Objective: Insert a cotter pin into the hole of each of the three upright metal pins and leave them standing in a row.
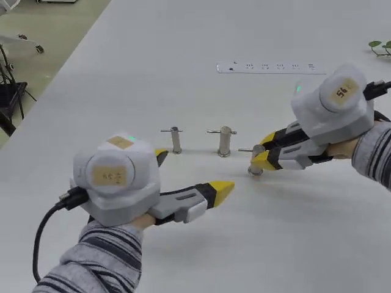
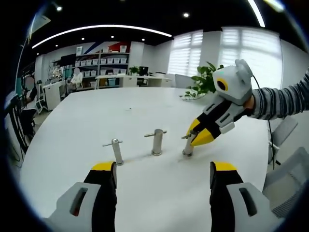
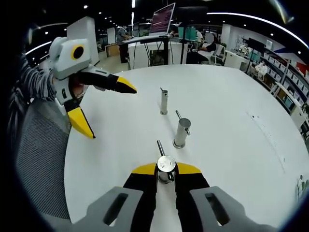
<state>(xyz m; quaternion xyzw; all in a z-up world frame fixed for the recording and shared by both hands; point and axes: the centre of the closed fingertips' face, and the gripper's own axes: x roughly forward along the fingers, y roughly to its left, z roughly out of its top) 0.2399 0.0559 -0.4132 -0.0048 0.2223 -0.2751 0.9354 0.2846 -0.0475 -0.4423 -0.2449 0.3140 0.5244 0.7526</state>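
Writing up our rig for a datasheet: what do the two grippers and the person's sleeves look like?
The left gripper and right gripper match: rounded pale grey housings with tan numbered stickers, black jaws tipped yellow. A black cable trails from the left. The sleeves are grey with dark stripes.

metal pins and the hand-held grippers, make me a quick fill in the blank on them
1. The white table carries ___ upright metal pins in a row.
2. The right hand-held gripper is ___ on the nearest pin in its own view.
3. The left hand-held gripper hovers with its jaws ___, holding nothing.

Missing words: three; shut; open
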